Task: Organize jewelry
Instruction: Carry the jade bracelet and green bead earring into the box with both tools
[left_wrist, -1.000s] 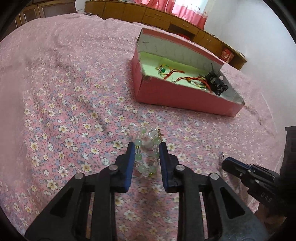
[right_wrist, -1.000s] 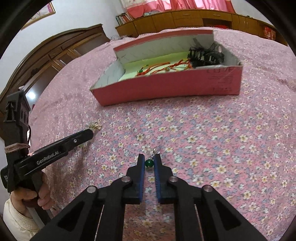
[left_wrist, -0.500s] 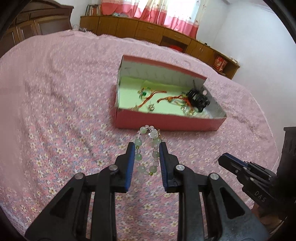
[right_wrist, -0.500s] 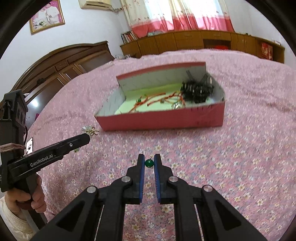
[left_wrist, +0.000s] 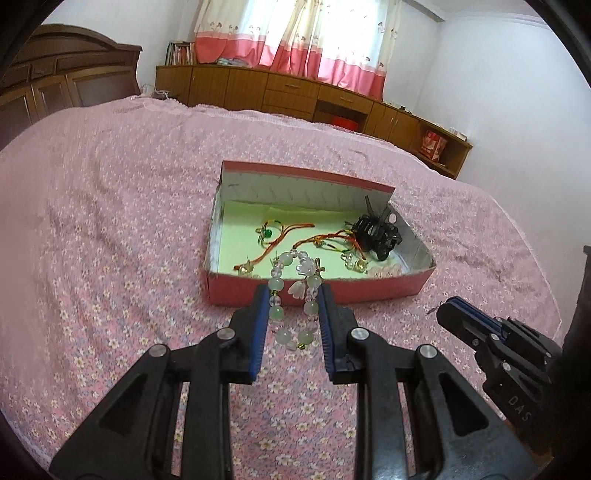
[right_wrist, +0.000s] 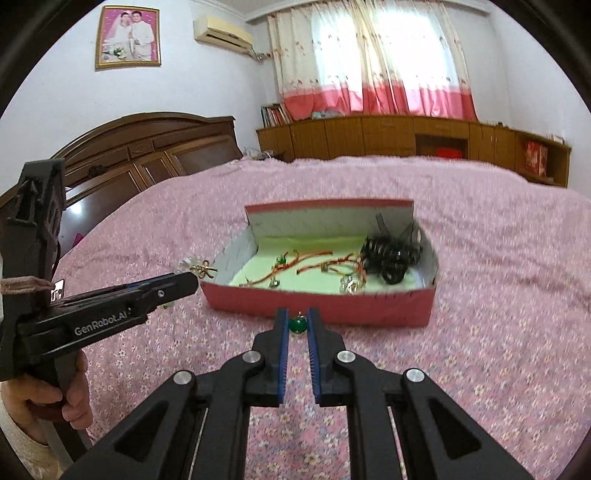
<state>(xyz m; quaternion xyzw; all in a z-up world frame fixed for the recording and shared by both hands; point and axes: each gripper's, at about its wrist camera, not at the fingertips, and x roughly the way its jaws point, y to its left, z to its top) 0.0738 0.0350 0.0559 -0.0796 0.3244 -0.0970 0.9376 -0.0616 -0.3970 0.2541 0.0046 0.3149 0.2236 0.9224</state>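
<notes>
The red box (left_wrist: 317, 291) (lid-less, green-floored) holds red cords (left_wrist: 295, 240) and, at 3 o'clock, a black clip (left_wrist: 376, 230). The left gripper (left_wrist: 293, 295) pinches a bead bracelet (left_wrist: 291, 295); the right gripper (right_wrist: 296, 325), nearly closed, pinches a green bead (right_wrist: 297, 325).

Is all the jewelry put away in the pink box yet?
Not yet. The pink box already holds red string pieces and a black hair clip. The left gripper holds a pale green bead bracelet, and the right gripper pinches a small green bead charm. Both are in front of the box and must go in.
</notes>
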